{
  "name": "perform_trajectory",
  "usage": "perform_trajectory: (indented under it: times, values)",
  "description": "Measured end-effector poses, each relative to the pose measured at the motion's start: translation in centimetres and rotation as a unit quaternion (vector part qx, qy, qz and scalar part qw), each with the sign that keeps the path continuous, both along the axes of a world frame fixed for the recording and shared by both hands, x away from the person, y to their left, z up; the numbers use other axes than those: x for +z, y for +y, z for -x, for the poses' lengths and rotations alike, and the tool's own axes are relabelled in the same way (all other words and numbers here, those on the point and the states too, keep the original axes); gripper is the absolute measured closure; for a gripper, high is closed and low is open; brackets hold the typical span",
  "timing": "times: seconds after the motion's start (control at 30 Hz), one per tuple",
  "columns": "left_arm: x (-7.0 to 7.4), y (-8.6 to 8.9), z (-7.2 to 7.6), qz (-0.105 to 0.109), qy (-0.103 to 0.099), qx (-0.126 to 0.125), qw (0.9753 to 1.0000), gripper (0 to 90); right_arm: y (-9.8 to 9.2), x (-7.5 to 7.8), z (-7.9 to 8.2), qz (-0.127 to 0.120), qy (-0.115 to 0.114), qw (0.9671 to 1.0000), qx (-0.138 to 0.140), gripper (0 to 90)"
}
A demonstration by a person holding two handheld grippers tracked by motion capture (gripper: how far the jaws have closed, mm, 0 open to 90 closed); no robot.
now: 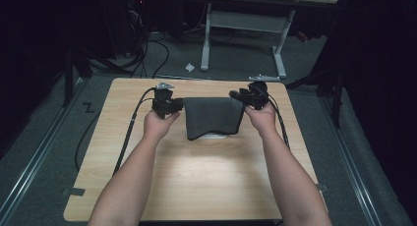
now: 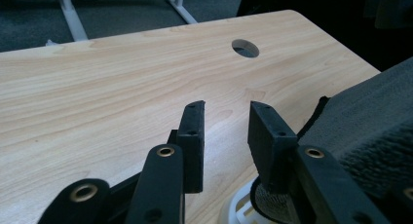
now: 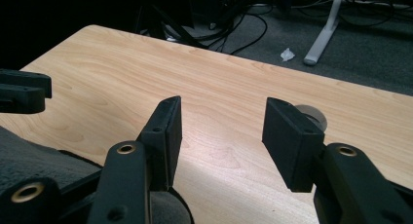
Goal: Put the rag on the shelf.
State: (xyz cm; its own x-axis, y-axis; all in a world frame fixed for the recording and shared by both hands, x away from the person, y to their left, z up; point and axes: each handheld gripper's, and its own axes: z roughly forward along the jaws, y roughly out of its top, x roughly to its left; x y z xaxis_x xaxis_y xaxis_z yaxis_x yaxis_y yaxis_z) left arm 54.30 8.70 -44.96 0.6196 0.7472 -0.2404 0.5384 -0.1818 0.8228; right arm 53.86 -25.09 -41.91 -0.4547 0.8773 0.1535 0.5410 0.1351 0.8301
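**Dark cloth between two spread grippers on a wooden table**

Left gripper (image 2: 225, 124): jaws parted, gripping nothing, bare wooden table (image 2: 107, 83) ahead. Dark grey cloth (image 1: 214, 117) just beside its right jaw, draped over a white object (image 2: 238, 209). Right gripper (image 3: 221, 136): jaws spread wide, empty, cloth below and beside its left jaw. Round hole (image 2: 245, 48) in the tabletop beyond the left gripper's jaws.

A light wood-grain worktop (image 1: 196, 177) with rounded corners stands on grey carpet (image 1: 236, 59). A round cable hole (image 2: 245, 48) is cut near one far corner. Beyond the far edge stands a second desk on white legs (image 1: 280, 54), with black cables (image 1: 152, 54) and a scrap of white paper (image 1: 190, 67) on the floor. The surroundings are dark, and metal rails (image 1: 29, 162) run along the floor at both sides.
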Motion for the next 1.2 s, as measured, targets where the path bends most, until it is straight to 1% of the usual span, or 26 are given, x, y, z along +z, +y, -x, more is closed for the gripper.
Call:
perform_trajectory:
  times: [0.07,0.2,0.33,0.4,0.53,0.6,0.67,0.7,0.87,0.9,1.03,1.1,1.17,1.2]
  values:
    - [0.1,0.3,-0.1,0.001,-0.001,0.003,1.0,67.2,-0.1,0.1,0.0,0.003,-0.002,1.0,-0.001,49.9]
    - [0.3,0.6,0.0,-0.002,-0.002,0.007,1.0,65.8,-0.4,0.1,-0.1,-0.001,-0.001,1.0,-0.003,50.1]
    - [0.6,0.7,0.2,-0.005,-0.008,0.009,0.9999,64.1,-0.5,0.0,0.0,0.007,-0.004,1.0,-0.005,50.1]
    - [0.8,0.9,0.3,-0.006,-0.012,0.009,0.9999,63.0,-0.6,0.0,0.2,0.003,-0.001,1.0,-0.007,49.8]
    - [1.4,1.3,0.8,-0.007,-0.024,0.01,0.9996,62.0,-1.0,0.0,0.9,0.009,-0.016,0.9998,-0.012,49.8]
    - [1.6,1.5,1.0,-0.009,-0.028,0.013,0.9995,61.6,-1.2,0.0,1.2,0.011,-0.016,0.9997,-0.014,49.5]
    - [1.8,1.8,1.3,-0.004,-0.033,0.018,0.9993,61.1,-1.5,0.0,1.5,0.014,-0.019,0.9996,-0.016,49.1]
    - [1.9,2.0,1.4,-0.001,-0.034,0.02,0.9992,60.8,-1.6,0.0,1.7,0.014,-0.02,0.9996,-0.017,48.8]
    - [1.9,2.6,2.1,-0.004,-0.043,0.025,0.9988,59.6,-2.2,0.2,2.6,0.021,-0.027,0.9992,-0.022,47.6]
    - [2.0,2.7,2.3,-0.006,-0.044,0.026,0.9987,59.2,-2.2,0.3,2.8,0.023,-0.029,0.9991,-0.022,47.5]
    - [2.2,3.3,3.0,-0.001,-0.051,0.033,0.9981,57.6,-2.6,0.6,3.7,0.03,-0.039,0.9985,-0.023,46.6]
    - [2.4,3.7,3.5,-0.002,-0.056,0.036,0.9978,57.0,-2.8,0.8,4.1,0.033,-0.045,0.9982,-0.025,46.3]
    - [2.6,4.0,3.8,-0.008,-0.05,0.043,0.9978,56.9,-3.0,1.0,4.6,0.031,-0.048,0.998,-0.026,45.8]
    - [2.7,4.1,4.0,-0.007,-0.05,0.042,0.9978,56.9,-3.0,1.1,4.9,0.034,-0.048,0.9979,-0.027,45.5]
